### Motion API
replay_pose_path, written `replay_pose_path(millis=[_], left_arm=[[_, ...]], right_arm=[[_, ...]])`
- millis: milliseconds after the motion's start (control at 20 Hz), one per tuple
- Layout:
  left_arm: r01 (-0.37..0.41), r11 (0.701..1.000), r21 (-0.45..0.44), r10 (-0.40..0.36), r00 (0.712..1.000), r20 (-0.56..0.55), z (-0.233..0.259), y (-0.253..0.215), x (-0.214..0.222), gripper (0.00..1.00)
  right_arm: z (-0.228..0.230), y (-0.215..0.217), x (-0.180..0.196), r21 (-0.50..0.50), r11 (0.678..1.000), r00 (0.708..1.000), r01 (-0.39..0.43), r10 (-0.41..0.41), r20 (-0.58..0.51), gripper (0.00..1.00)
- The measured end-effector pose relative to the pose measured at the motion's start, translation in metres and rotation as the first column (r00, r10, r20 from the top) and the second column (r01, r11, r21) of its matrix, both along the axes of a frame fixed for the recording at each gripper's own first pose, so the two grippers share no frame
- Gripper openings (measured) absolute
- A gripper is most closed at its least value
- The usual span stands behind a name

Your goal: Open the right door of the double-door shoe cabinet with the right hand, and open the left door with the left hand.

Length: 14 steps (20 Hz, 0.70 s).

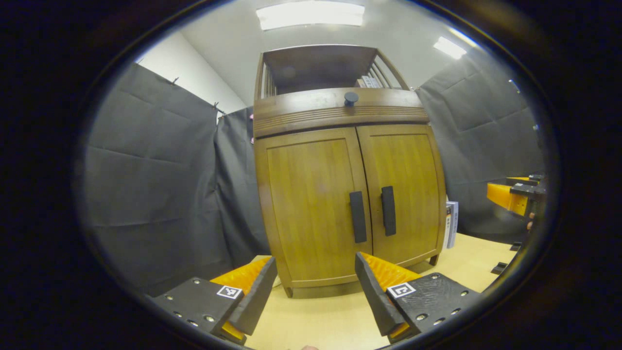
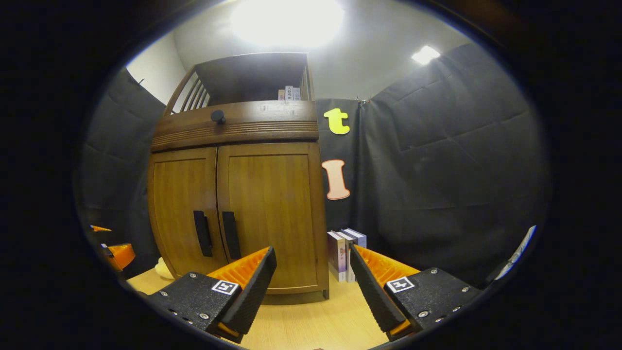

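In front of the shoe cabinet [image 1: 347,194], we are holding the left gripper [image 1: 316,291] and right gripper [image 2: 313,287] spread wide, clear of its closed doors, readying for the handles [image 1: 358,217].

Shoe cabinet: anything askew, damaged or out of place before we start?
Nothing stands out. The shoe cabinet stands upright on the table, both doors shut and flush, handles parallel. Books stand upright beside its right side. Both tools are open and clear of it.
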<state>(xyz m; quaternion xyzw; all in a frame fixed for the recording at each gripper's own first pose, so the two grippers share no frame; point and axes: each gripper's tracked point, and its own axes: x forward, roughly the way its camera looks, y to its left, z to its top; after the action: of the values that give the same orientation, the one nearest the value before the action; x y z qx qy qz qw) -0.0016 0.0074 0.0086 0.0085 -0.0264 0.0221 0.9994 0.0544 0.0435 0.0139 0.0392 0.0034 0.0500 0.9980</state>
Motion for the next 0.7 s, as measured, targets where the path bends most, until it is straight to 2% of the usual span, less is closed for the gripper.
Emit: replay_pose_path(millis=[300,350,550,600,700], left_arm=[[-0.038,0.999,-0.002,0.038,0.999,0.002,-0.001,0.005,0.002,0.98],[-0.044,0.999,-0.004,0.044,0.999,-0.002,-0.001,0.006,0.002,0.92],[-0.068,0.998,-0.015,0.068,0.998,-0.010,-0.003,0.008,0.002,0.92],[-0.077,0.997,-0.016,0.077,0.997,-0.010,-0.002,0.008,0.002,0.98],[-0.094,0.995,-0.018,0.094,0.995,-0.011,-0.002,0.010,0.002,0.98]], right_arm=[[-0.002,0.025,0.035,0.080,0.995,0.998,-0.056,0.058,-0.025,0.94],[0.000,0.030,0.043,0.087,0.994,0.998,-0.064,0.066,-0.022,0.95],[0.005,0.051,0.071,0.082,0.992,0.995,-0.098,0.098,-0.004,0.95],[0.008,0.058,0.078,0.081,0.991,0.994,-0.109,0.110,0.000,0.95],[0.011,0.073,0.091,0.077,0.988,0.991,-0.132,0.132,0.002,0.95]])
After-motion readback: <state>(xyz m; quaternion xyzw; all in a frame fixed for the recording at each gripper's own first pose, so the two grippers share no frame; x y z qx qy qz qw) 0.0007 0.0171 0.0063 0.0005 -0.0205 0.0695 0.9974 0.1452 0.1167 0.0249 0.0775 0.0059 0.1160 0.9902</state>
